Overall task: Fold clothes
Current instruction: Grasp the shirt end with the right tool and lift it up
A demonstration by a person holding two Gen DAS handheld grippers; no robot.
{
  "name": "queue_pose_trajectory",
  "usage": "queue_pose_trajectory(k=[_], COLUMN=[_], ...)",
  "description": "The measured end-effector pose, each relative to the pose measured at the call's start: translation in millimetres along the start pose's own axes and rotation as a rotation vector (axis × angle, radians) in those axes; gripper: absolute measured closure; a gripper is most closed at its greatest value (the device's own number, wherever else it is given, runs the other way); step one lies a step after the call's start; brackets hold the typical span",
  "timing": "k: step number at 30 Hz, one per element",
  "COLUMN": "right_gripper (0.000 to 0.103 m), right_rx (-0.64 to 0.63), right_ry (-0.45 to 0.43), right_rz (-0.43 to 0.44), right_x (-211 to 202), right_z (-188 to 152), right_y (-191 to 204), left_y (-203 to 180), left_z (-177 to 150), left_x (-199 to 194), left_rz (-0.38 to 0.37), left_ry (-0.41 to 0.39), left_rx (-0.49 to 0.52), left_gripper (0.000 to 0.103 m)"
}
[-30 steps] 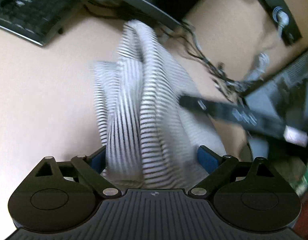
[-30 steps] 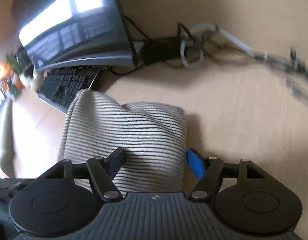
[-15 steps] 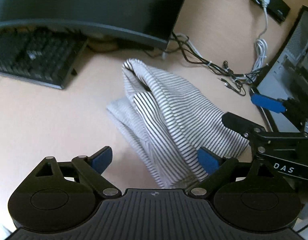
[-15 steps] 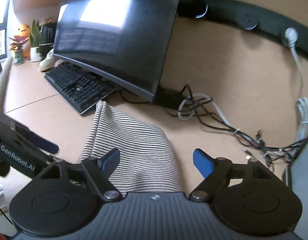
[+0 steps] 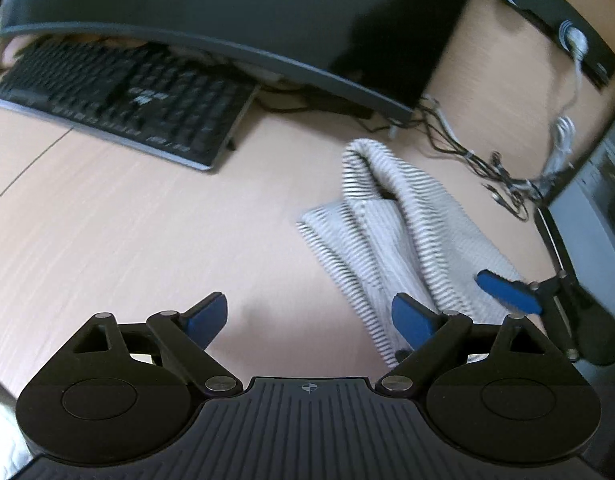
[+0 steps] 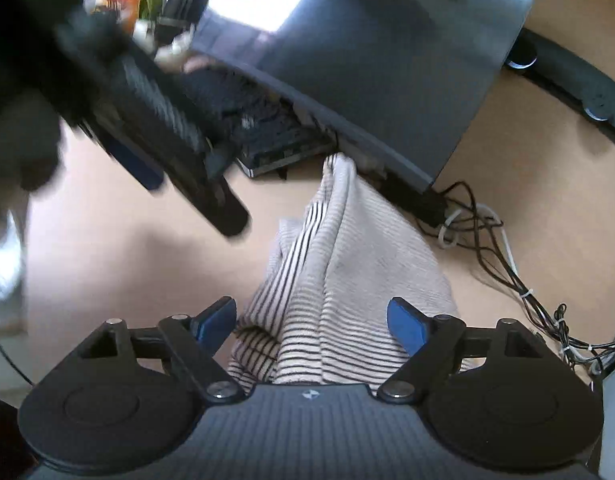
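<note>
Two claws, both empty: my left claw (image 5: 307, 316) gapes over bare surface (image 5: 107, 232); my right claw (image 6: 309, 320) straddles the striped garment (image 6: 347, 264) unpressed. It lies bunched before the monitor (image 6: 387, 60), apparently released for regrasping.

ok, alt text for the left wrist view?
The left gripper hangs open over a bare patch of desk, its jaws empty. A rumpled striped garment lies to the right, below a keyboard and monitor.

Dark curved monitor (image 5: 235, 12) over black keyboard (image 5: 119, 100); tangled cables (image 6: 503, 268) on desk (image 5: 107, 232).
</note>
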State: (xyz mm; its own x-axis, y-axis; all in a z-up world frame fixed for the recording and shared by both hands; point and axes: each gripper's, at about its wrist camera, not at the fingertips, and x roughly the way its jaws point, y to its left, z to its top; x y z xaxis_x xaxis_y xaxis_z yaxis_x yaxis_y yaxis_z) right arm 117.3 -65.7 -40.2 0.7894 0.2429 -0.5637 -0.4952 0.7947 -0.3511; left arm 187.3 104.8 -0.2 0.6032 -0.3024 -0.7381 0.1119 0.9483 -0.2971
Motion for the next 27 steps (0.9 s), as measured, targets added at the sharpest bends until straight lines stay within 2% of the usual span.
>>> queue_pose_trajectory(k=[3,5,7,10,11,12,13,16,18,20,23,27], right_gripper=[0.021,0.039,0.046,0.044,0.039,0.027,0.023,0.026,0.036,0.056,0.066,0.073], right_rx=[0.055,0.124,0.154,0.092,0.061,0.033,0.013,0.028,0.117,0.193,0.273,0.418], right_ry=[0.013,0.009,0.006,0.01,0.018,0.03,0.03,0.015,0.015,0.008,-0.004,-0.021], right_rz=[0.007,0.02,0.016,-0.023,-0.017,-0.004,0.001,-0.002,0.014,0.033,0.063,0.132], right_x=[6,0,-5,-7,-7,-6,-6,-3,-3,-9,-19,-27], right_z=[0,3,3,2,0,-2,-5,-11,-10,-6,0,9], right_y=[-10,-25,-36,-37,-34,-28,-22,-15,-27,-46,-73,-104], left_y=[14,14,10,1,-2,-4,-6,-9,-9,-10,-17,-24], left_z=[-3,-5,-6,-6,-5,-5,-4,-4,-4,-4,-5,-7], left_x=[-2,0,2,4,4,3,3,2,3,5,9,12], left_rz=[-0.002,-0.011,-0.024,-0.042,-0.044,-0.046,-0.046,-0.041,-0.041,-0.047,-0.065,-0.083], left_ry=[0.01,0.021,0.031,0.037,0.037,0.036,0.036,0.04,0.045,0.051,0.067,0.083], left_rx=[-0.039,-0.041,-0.033,-0.015,-0.007,0.0,0.006,0.016,0.019,0.021,0.034,0.048], left_gripper=[0.011,0.011,0.013,0.014,0.013,0.013,0.013,0.013,0.013,0.016,0.024,0.026])
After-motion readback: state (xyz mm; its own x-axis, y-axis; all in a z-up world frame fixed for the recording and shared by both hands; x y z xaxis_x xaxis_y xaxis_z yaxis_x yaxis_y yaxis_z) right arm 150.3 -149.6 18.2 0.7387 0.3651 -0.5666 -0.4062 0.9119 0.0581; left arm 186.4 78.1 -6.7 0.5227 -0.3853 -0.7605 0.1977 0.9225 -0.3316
